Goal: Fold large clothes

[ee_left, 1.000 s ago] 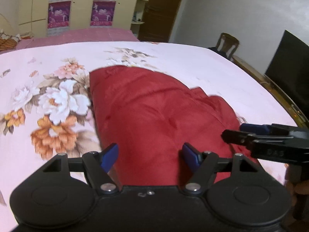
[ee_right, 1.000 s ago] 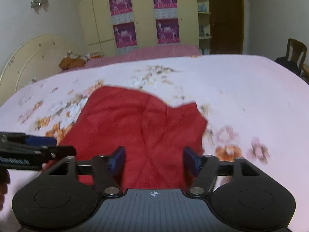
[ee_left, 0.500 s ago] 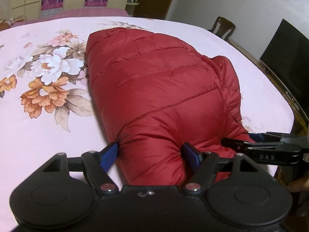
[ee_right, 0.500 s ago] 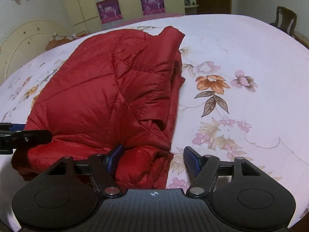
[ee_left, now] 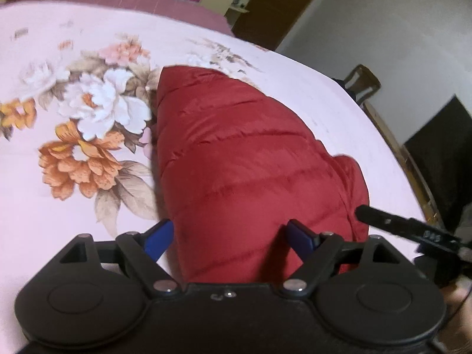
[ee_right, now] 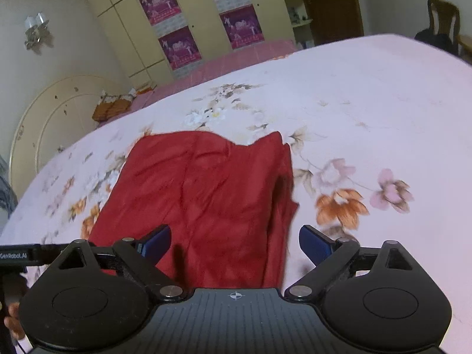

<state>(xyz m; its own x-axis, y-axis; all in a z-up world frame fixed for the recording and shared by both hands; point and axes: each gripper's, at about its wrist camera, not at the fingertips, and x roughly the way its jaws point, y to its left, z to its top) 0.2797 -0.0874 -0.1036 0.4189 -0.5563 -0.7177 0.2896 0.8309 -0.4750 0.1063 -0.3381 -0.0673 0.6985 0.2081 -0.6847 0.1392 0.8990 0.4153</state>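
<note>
A red quilted jacket (ee_left: 244, 162) lies folded into a long bundle on the pink floral bedsheet (ee_left: 44, 206). My left gripper (ee_left: 230, 236) hovers over its near end with the jaws opening. The jacket sits between the blue pads (ee_left: 159, 236), which do not press it. In the right wrist view the same jacket (ee_right: 206, 191) lies flatter. My right gripper (ee_right: 236, 244) is over its near edge, jaws opening wide, with the right pad (ee_right: 315, 244) over bare sheet. Each gripper's finger shows in the other's view, the right finger (ee_left: 392, 224) and the left finger (ee_right: 20, 255).
The bed's wooden edge (ee_left: 413, 171) runs along the right, with a dark screen (ee_left: 442, 153) and a chair (ee_left: 362, 85) beyond it. A cream headboard (ee_right: 44, 124) and a wardrobe with purple posters (ee_right: 177, 20) stand behind the bed. A hand (ee_right: 11, 318) shows at lower left.
Both grippers' jaws have spread wider and let the jacket's near end go. Both views have drawn back from the jacket and rolled, so the bed now looks tilted.
</note>
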